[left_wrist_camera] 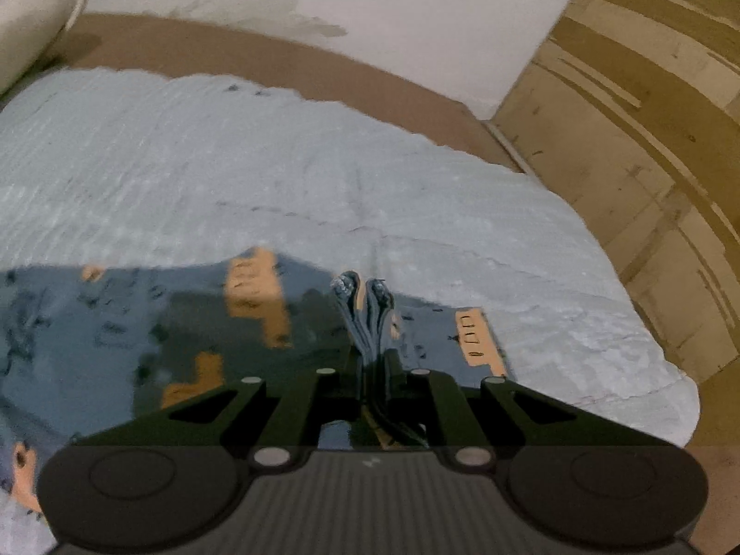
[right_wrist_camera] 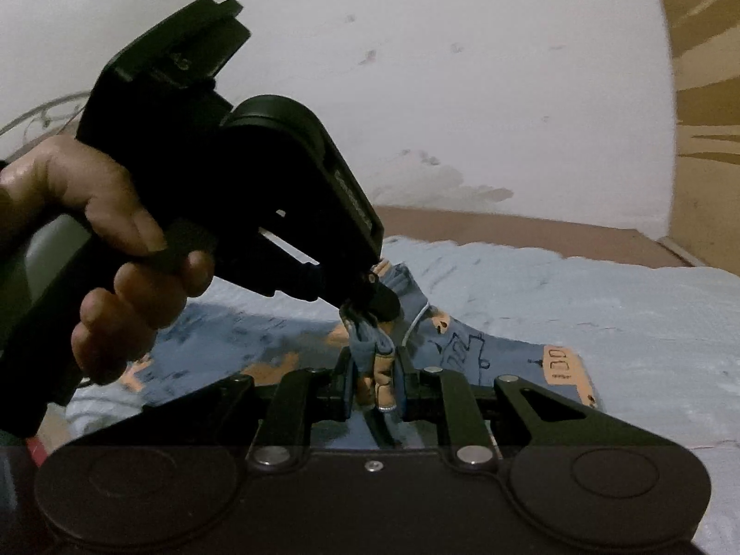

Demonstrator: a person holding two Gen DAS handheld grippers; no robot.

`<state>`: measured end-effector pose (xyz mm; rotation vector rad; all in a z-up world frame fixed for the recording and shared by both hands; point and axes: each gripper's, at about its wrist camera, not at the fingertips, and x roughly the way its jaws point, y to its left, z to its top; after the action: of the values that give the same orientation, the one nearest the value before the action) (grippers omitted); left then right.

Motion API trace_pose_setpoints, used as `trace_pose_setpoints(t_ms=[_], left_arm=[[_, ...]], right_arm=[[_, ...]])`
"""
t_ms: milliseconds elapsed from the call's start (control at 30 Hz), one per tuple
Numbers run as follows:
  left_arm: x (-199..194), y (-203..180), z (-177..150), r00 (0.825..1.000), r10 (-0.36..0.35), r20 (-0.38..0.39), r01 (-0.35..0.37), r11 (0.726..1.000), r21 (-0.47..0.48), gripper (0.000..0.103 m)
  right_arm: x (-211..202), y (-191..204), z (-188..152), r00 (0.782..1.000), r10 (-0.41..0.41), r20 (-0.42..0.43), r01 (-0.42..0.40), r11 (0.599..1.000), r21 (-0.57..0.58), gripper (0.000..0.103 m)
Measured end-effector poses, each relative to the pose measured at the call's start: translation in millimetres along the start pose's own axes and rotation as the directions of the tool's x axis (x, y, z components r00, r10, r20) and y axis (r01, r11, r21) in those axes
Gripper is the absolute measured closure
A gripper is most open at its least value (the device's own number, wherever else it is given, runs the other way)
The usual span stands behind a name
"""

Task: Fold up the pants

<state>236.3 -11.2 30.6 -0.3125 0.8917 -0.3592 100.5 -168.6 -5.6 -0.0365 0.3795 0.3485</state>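
Note:
The pants (left_wrist_camera: 115, 323) are blue with orange patches and dark print, and lie on a light blue bedspread (left_wrist_camera: 277, 162). My left gripper (left_wrist_camera: 365, 291) is shut on a bunched edge of the pants. In the right wrist view the pants (right_wrist_camera: 485, 347) spread to the right, and my right gripper (right_wrist_camera: 374, 384) is shut on a fold of blue and orange cloth. The left gripper (right_wrist_camera: 370, 305), held by a hand (right_wrist_camera: 125, 277), pinches the same bunch just above my right fingers.
A brown bed frame (left_wrist_camera: 277, 60) runs along the white stained wall (left_wrist_camera: 370, 0). A wooden panel (left_wrist_camera: 647, 138) stands at the right. A cream roll (left_wrist_camera: 32, 18) lies at the far left corner.

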Motion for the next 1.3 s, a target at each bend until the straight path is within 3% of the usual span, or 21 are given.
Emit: trace_pose_setpoints(t_ms=[300, 533, 600, 633, 700, 767, 800, 833, 900, 1000, 1100, 1233, 1300], left_arm=[[18.6, 46.1, -16.4, 1.000, 0.001, -0.031, -0.002, 0.998, -0.056, 0.095], [24.3, 54.9, -25.6, 0.999, 0.009, -0.044, -0.012, 0.997, -0.072, 0.095], [26.0, 57.3, -26.6, 0.999, 0.007, -0.043, -0.011, 0.996, -0.086, 0.093], [25.6, 58.7, -27.4, 0.999, 0.011, -0.039, -0.014, 0.996, -0.093, 0.089], [22.8, 58.2, -29.6, 0.999, 0.038, -0.020, -0.040, 0.996, -0.085, 0.076], [19.2, 54.3, -30.5, 0.997, 0.080, 0.003, -0.080, 0.996, -0.047, 0.045], [17.1, 51.3, -31.0, 0.994, 0.106, 0.024, -0.106, 0.994, -0.030, 0.039], [15.9, 47.2, -31.5, 0.988, 0.147, 0.050, -0.147, 0.989, -0.013, 0.031], [18.5, 38.3, -32.0, 0.972, 0.222, 0.084, -0.224, 0.974, 0.020, 0.028], [30.0, 30.0, -32.0, 0.945, 0.308, 0.108, -0.315, 0.948, 0.053, 0.025], [37.6, 31.5, -32.3, 0.929, 0.349, 0.125, -0.356, 0.934, 0.031, 0.020], [35.0, 37.6, -34.2, 0.924, 0.359, 0.130, -0.363, 0.932, 0.012, 0.015], [32.9, 38.4, -39.3, 0.924, 0.360, 0.130, -0.364, 0.931, 0.010, 0.015]], right_arm=[[42.0, 11.7, -11.8, 0.994, 0.059, -0.093, -0.063, 0.997, -0.033, 0.085], [60.4, 11.0, -16.5, 0.988, 0.092, -0.123, -0.097, 0.995, -0.034, 0.081], [62.4, 5.1, -14.2, 0.987, 0.105, -0.121, -0.110, 0.994, -0.031, 0.068], [61.2, 3.3, -14.4, 0.987, 0.107, -0.122, -0.112, 0.993, -0.031, 0.064], [52.4, 0.3, -15.8, 0.986, 0.113, -0.122, -0.118, 0.993, -0.031, 0.043], [47.1, -9.5, -20.0, 0.987, 0.116, -0.115, -0.120, 0.992, -0.030, 0.024], [40.3, -14.0, -20.6, 0.988, 0.112, -0.104, -0.116, 0.993, -0.034, 0.017], [37.4, -20.6, -20.2, 0.991, 0.100, -0.092, -0.105, 0.994, -0.042, 0.014], [33.8, -37.4, -16.4, 0.997, 0.046, -0.066, -0.050, 0.997, -0.062, 0.004], [47.0, -67.9, -4.0, 0.996, -0.074, -0.046, 0.069, 0.992, -0.103, 0.001], [89.8, -101.0, 10.9, 0.976, -0.189, -0.109, 0.171, 0.973, -0.157, 0.001], [156.6, -144.2, 21.6, 0.933, -0.279, -0.229, 0.246, 0.956, -0.162, 0.002], [169.0, -160.3, 25.0, 0.918, -0.311, -0.247, 0.284, 0.949, -0.138, 0.002]])
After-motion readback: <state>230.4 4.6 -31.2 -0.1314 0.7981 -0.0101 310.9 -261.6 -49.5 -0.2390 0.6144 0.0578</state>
